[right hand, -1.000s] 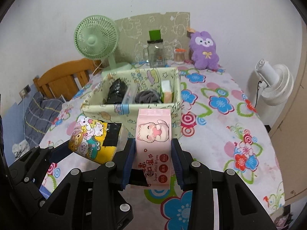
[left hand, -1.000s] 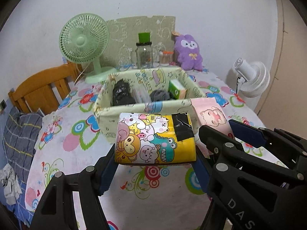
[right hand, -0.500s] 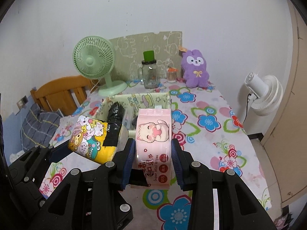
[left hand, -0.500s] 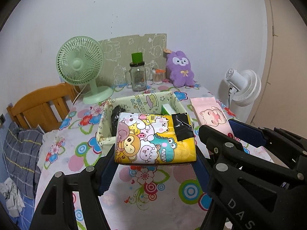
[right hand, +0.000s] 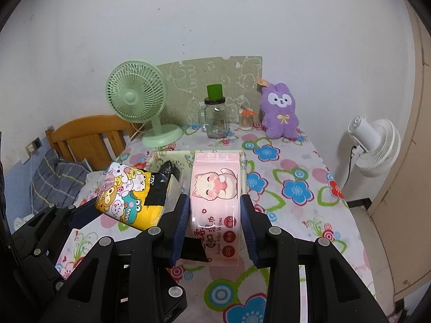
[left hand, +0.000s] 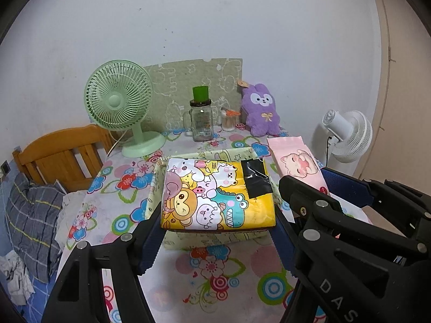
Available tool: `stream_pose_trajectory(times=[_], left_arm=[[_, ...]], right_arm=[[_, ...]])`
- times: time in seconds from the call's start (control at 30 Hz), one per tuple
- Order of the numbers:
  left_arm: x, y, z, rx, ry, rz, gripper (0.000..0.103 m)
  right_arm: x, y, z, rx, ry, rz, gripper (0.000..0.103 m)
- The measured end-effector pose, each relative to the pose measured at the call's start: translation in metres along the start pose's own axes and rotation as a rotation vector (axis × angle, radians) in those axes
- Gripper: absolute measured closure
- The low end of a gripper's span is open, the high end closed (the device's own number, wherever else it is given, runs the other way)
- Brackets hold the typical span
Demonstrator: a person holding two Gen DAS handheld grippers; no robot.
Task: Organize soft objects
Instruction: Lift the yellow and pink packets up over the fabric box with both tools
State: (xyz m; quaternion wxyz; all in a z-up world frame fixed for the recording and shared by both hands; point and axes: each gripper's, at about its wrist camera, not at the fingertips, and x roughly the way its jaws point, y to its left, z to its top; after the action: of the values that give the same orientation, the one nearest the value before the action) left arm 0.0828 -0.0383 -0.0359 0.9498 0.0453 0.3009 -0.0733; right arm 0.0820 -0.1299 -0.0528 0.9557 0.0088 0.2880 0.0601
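My left gripper (left hand: 218,215) is shut on a yellow cartoon tissue pack (left hand: 215,196) with black tape, held high above the table in front of the green fabric basket (left hand: 210,238). My right gripper (right hand: 214,210) is shut on a pink cat wipes pack (right hand: 215,188), held beside it; that pack also shows in the left wrist view (left hand: 296,161). The tissue pack shows at the left of the right wrist view (right hand: 126,193). The basket (right hand: 161,158) lies behind both packs, mostly hidden; a dark item (right hand: 168,168) shows inside.
On the floral table (right hand: 291,188) stand a green fan (right hand: 137,99), a glass jar with green lid (right hand: 215,115), a small toothpick jar (right hand: 246,119) and a purple plush (right hand: 280,110). A wooden chair (right hand: 89,140) stands left, a white fan (right hand: 374,145) right.
Both grippers have risen and pulled back from the basket with their packs; the table and basket look farther and lower than before.
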Motion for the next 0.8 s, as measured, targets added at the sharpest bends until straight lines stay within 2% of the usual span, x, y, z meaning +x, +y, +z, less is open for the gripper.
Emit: stream_pose_trajectory(times=[0.8], left_arm=[[0.051,0.016,0.030,-0.047,-0.004,0.029,0.029]], right_arm=[[0.057,-0.002,0.039,-0.014,-0.005,0.026,0.062]])
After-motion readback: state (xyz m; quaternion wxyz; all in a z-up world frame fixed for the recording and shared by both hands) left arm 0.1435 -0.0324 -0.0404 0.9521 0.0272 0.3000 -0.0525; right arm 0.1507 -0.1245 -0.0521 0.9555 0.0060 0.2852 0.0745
